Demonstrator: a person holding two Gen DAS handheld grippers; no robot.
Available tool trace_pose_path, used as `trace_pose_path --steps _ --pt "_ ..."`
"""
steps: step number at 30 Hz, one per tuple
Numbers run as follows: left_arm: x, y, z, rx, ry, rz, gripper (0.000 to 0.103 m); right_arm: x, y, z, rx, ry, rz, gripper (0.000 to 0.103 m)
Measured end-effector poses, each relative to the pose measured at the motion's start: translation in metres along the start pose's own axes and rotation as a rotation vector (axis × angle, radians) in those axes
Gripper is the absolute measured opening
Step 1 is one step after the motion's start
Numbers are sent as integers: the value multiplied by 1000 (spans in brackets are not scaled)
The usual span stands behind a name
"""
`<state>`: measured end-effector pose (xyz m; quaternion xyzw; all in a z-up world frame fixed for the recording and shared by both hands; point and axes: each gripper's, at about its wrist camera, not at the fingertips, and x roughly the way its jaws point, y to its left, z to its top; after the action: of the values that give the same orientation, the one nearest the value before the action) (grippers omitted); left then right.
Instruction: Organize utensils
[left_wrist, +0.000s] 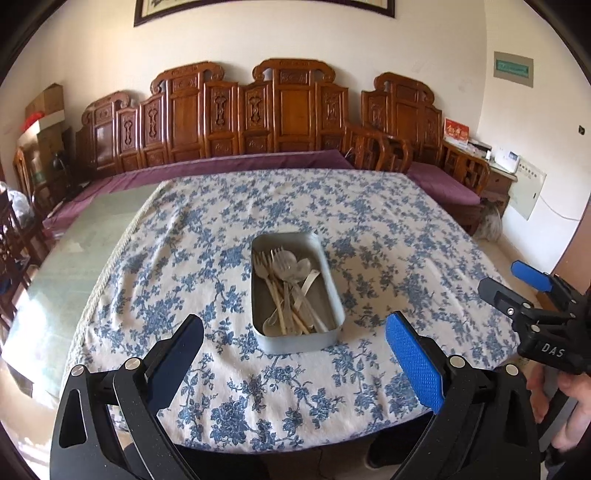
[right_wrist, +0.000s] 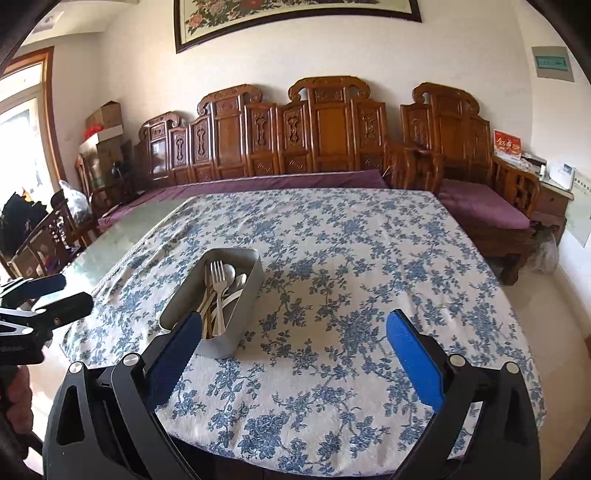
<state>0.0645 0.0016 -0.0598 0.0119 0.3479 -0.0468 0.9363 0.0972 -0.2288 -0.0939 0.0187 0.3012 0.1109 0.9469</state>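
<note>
A grey metal tray (left_wrist: 328, 291) stands on the blue floral tablecloth (left_wrist: 229, 229) and holds several pale forks, spoons and chopsticks (left_wrist: 291, 291). My left gripper (left_wrist: 295, 336) is open and empty, just in front of the tray's near end. My right gripper (right_wrist: 295, 332) is open and empty; its left finger (right_wrist: 173, 354) overlaps the tray's near left corner in view. The tray (right_wrist: 255, 291) and utensils (right_wrist: 219, 295) show left of centre in the right wrist view. The right gripper also shows at the right edge of the left wrist view (left_wrist: 506, 277), and the left gripper at the left edge of the right wrist view (right_wrist: 62, 290).
A carved wooden bench (left_wrist: 258, 114) with purple cushions (left_wrist: 236, 162) runs behind the table. A bare glass tabletop strip (left_wrist: 85, 236) lies left of the cloth. Wooden chairs (right_wrist: 48, 236) and boxes (right_wrist: 105, 122) stand at the far left. A side cabinet (right_wrist: 554, 188) stands at right.
</note>
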Motion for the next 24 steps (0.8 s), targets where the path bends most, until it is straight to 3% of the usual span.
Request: trace_pose_path --steps 14,24 --pt "-72 -16 31 2 -178 33 95 -74 6 37 -9 -189 -8 100" --pt "-98 -18 37 -7 -248 48 95 -111 10 48 -31 -281 -15 100"
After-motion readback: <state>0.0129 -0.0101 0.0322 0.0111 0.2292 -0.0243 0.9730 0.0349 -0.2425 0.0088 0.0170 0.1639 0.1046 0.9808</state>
